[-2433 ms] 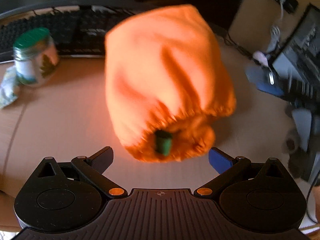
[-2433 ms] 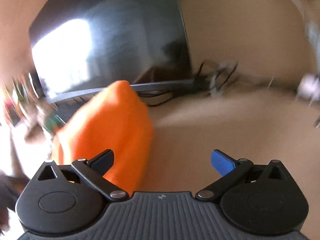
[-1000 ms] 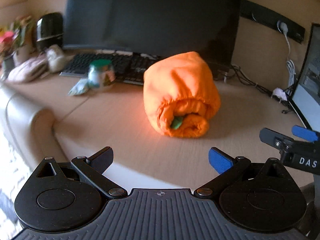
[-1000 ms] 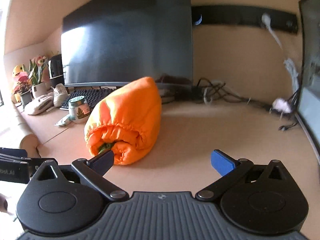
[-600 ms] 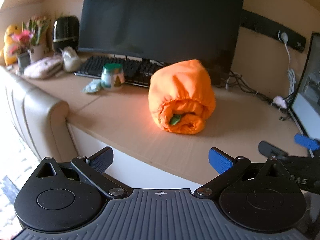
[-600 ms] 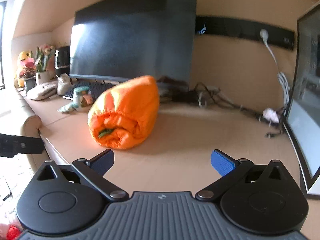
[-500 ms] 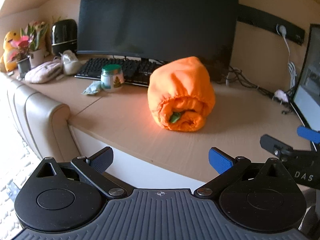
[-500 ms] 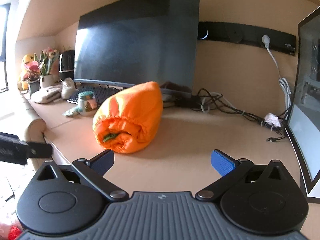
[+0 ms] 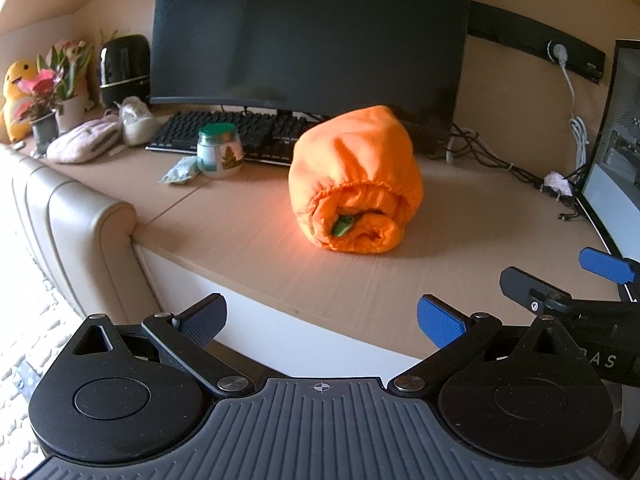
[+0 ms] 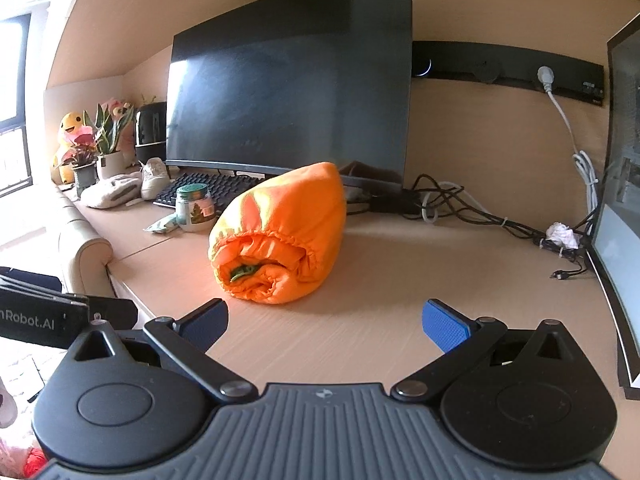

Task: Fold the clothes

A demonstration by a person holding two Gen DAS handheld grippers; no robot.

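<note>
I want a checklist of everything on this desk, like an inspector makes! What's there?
Surface: wooden desk, bare in front.
Job's things: orange garment rolled into a bundle, green bit showing at its open end.
Clutter: green-lidded jar, crumpled wrapper, keyboard, tissue wad.
Grippers: left gripper open, empty; right gripper open, empty; both back from the bundle.
Cables: black tangle behind bundle; white cord from wall socket.
Surroundings: monitor, potted plants, yellow plush toy.

Both wrist views face desk [image 9: 256,248] from front edge, sharing orange bundle [image 9: 354,176].
</note>
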